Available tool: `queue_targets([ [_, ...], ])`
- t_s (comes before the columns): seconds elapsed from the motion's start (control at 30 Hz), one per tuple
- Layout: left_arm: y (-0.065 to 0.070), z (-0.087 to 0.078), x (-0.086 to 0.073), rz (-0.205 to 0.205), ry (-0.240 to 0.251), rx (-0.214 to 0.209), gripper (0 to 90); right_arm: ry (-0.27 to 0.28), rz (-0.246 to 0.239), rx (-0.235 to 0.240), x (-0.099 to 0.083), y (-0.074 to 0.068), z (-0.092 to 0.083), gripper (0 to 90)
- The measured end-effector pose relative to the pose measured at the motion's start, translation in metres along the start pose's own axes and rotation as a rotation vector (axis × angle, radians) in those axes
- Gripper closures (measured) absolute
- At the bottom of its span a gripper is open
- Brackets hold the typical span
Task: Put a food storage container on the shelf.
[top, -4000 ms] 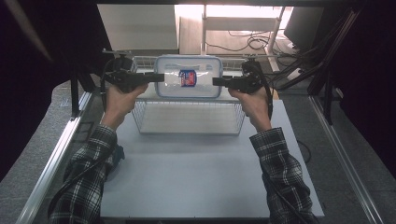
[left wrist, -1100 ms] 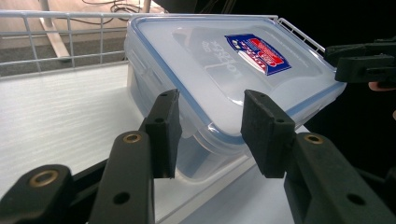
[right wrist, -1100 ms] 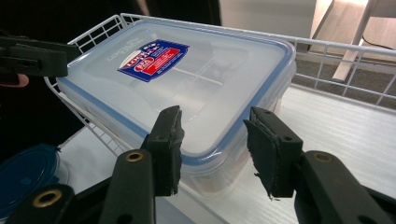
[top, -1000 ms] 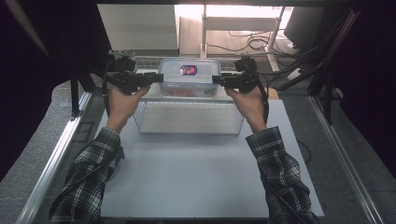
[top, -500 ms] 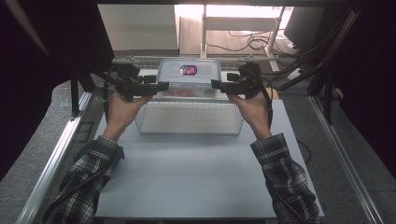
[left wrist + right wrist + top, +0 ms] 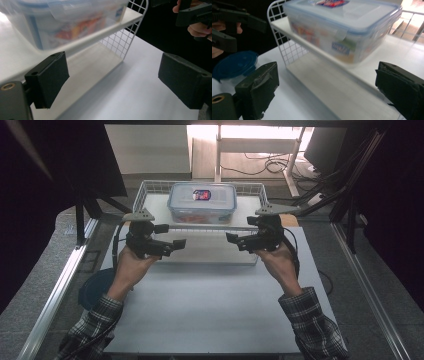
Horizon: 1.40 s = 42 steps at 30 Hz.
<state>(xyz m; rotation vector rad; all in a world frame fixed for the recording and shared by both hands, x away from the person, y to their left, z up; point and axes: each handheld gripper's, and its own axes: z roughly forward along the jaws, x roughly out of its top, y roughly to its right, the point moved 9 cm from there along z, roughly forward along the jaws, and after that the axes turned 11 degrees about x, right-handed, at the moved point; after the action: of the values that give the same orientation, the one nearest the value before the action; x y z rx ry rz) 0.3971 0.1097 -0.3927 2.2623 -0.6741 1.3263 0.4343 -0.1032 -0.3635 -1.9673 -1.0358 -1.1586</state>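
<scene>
We see the box [image 6: 202,202] on the rack's [image 6: 150,190] top shelf, far centre. Left gripper [image 6: 172,244] and right gripper [image 6: 235,240] hang near it, jaws just opened wide, nothing between.

The left tool [image 6: 112,80] has just been opening; its jaws stand wide apart with nothing between them. Beyond them a clear lidded container [image 6: 67,22], blurred, rests on the top shelf of a white wire rack [image 6: 120,37] on the worktop [image 6: 140,95]. Far right, the other hand [image 6: 198,28] shows.
</scene>
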Motion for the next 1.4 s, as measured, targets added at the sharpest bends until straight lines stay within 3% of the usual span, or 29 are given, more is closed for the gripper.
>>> queue_targets([
  [0.1,0.006,-0.001,-0.013,-0.006,-0.003,-0.015,8.4,-0.011,-0.013,0.004,-0.012,-0.006,-0.003,3.7],
  [0.3,0.023,-0.001,-0.039,0.02,-0.015,-0.044,8.1,-0.037,-0.026,-0.009,-0.036,-0.014,-0.008,0.2],
  [0.47,0.033,0.001,-0.06,0.008,-0.02,-0.077,7.9,-0.016,-0.024,0.003,-0.051,-0.021,-0.01,0.0],
  [0.6,0.032,0.003,-0.075,0.004,-0.026,-0.059,7.3,-0.023,-0.024,0.006,-0.064,-0.025,-0.009,0.0],
  [0.73,0.036,0.003,-0.09,-0.016,-0.014,-0.08,7.9,-0.013,-0.022,0.011,-0.076,-0.029,-0.009,0.0],
  [1.03,0.044,0.003,-0.117,0.021,-0.041,-0.054,7.5,-0.004,-0.039,0.003,-0.097,-0.041,-0.006,0.0],
  [1.17,0.048,0.004,-0.13,0.014,-0.057,-0.07,7.2,-0.005,-0.02,0.007,-0.112,-0.046,-0.002,0.0],
  [1.4,0.05,0.007,-0.154,0.029,-0.098,-0.054,7.4,-0.028,-0.003,0.011,-0.137,-0.054,0.001,0.0],
])
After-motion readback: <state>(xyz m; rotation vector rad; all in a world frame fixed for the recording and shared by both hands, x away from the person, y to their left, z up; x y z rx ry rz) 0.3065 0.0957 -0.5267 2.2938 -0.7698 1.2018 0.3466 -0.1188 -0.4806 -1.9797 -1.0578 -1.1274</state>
